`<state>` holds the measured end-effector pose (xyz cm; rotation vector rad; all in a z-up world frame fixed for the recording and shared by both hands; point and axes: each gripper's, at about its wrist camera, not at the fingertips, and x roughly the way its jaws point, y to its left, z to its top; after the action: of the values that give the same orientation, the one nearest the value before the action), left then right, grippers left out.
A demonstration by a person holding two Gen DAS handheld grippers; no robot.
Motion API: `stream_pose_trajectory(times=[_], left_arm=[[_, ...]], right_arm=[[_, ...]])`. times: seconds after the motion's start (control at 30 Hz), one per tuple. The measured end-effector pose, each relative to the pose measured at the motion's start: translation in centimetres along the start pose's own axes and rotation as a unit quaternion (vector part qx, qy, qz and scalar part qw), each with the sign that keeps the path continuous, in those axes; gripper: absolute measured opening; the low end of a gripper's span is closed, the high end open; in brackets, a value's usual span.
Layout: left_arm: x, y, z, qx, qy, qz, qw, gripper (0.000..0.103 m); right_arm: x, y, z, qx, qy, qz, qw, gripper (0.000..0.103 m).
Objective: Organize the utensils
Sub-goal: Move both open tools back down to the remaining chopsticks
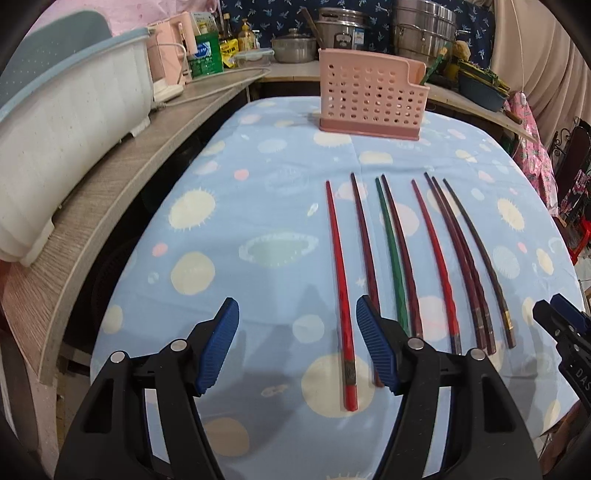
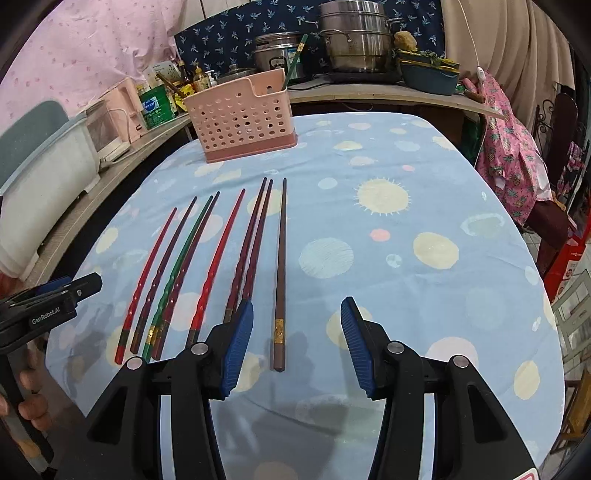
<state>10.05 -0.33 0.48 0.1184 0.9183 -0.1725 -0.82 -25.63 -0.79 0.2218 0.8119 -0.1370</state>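
Presently, eight chopsticks (image 1: 406, 258) lie side by side on the table (image 1: 229, 221), which is covered by a blue spotted cloth; their tips point toward the pink perforated holder (image 1: 371, 98) standing upright at the far end. One green chopstick (image 2: 294, 61) already stands in the holder. The left gripper (image 1: 297, 345) hangs over the leftmost red chopstick (image 1: 341, 295), jaws apart and empty. The right gripper (image 2: 297, 345) hangs over the rightmost brown chopstick (image 2: 280, 273), jaws likewise apart, nothing held.

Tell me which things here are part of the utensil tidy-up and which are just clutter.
Job:
- eight chopsticks laid out on the tablecloth, e.g. red chopstick, green chopstick, brown chopstick
- pink holder, one green chopstick already inside

Clutter:
- steel pots
- white dish tub
- bottles
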Motion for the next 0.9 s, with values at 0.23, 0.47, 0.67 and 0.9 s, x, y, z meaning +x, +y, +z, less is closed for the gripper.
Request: stream_pose_trajectory(times=[0.23, 0.47, 0.67, 0.9], left_arm=[[0.9, -0.3, -1.4, 0.003, 0.017, -0.013, 0.9998, 0.063], [2.1, -0.5, -2.3, 0.005, 0.039, -0.022, 0.999, 0.063], [2.9, -1.0, -3.0, 0.012, 0.051, -0.026, 0.9983, 0.063], [3.2, -1.0, -3.3, 0.015, 0.051, -0.023, 0.9983, 0.064]], right_arm=[[1.3, 0.3, -0.3, -0.009, 0.014, 0.0, 1.0, 0.041], [2.4, 0.6, -0.8, -0.013, 0.03, 0.003, 0.999, 0.029], [3.2, 0.9, -1.1, -0.019, 0.039, 0.004, 0.999, 0.02], [3.3, 1.1, -1.3, -0.025, 0.038, 0.0, 0.999, 0.018]])
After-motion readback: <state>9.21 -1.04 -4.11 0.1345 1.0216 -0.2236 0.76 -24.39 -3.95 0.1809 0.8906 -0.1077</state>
